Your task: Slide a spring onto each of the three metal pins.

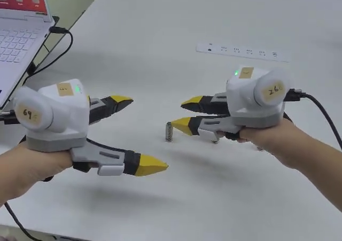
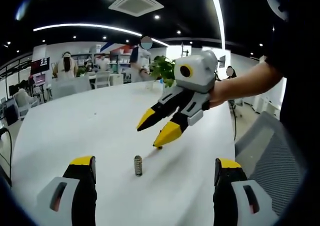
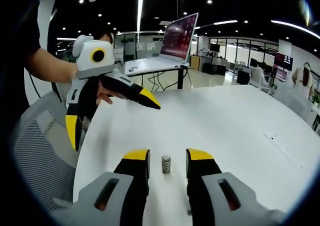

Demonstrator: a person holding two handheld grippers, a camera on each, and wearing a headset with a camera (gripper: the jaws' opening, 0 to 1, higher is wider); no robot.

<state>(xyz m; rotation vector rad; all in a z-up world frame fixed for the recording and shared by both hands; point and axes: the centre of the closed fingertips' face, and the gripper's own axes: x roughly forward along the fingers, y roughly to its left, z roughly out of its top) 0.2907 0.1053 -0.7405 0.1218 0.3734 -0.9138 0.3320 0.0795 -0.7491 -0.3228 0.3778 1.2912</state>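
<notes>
Head view, left to right. An open laptop (image 1: 18,32) sits at the far left edge of the white table (image 1: 160,32), with a black cable (image 1: 61,48) running from its side. The left gripper (image 1: 145,133), held in a hand (image 1: 24,166), has its jaws spread wide and holds nothing. At centre, a small spring (image 1: 169,132) stands upright on the table, between the two grippers. It is just off the lower yellow tip of the right gripper (image 1: 179,113), whose jaws stand parted by a narrower gap and are also empty. In the right gripper view the spring stands in line with that gap at the tips, touching neither jaw. A white power strip (image 1: 243,52) lies on the table beyond.
</notes>
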